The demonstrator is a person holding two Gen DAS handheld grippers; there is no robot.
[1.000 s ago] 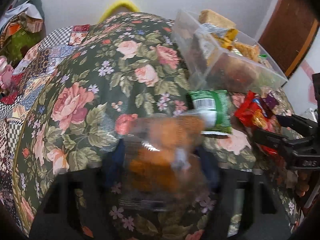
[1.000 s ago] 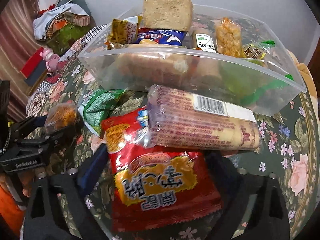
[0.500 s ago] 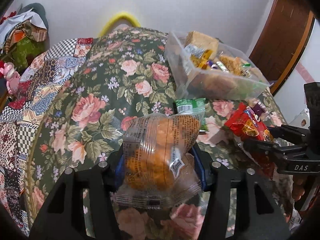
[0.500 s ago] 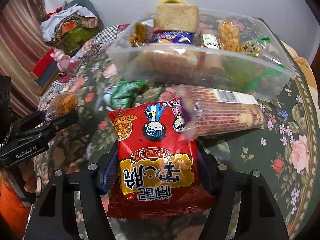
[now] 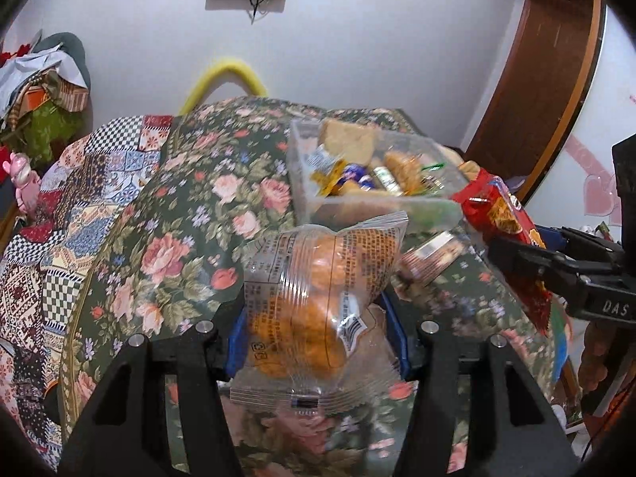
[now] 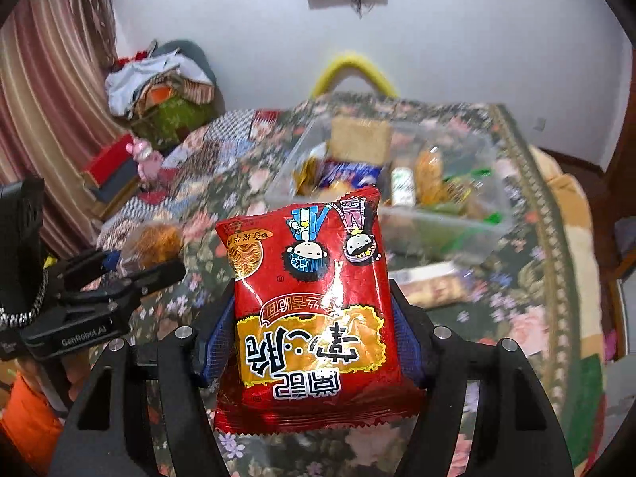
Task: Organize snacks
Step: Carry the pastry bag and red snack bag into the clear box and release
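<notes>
Both packets have risen off the floral tablecloth [image 5: 190,214] since a second ago: our left gripper [image 5: 316,334] pinches the clear bag of orange puffs [image 5: 318,298], our right gripper [image 6: 314,342] pinches the red noodle-snack packet [image 6: 310,310]. Ahead at twelve o'clock sits the clear plastic bin [image 6: 493,234], so we judge dropping them in comes next.

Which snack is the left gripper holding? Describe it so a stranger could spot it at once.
Start at the table with the floral cloth and the clear bin of snacks on it. Nearer the camera, the left gripper is clamped on a see-through packet of orange puffy pieces. Its clear wrapper sets it apart from the opaque red cartoon packet in the right gripper.
</notes>
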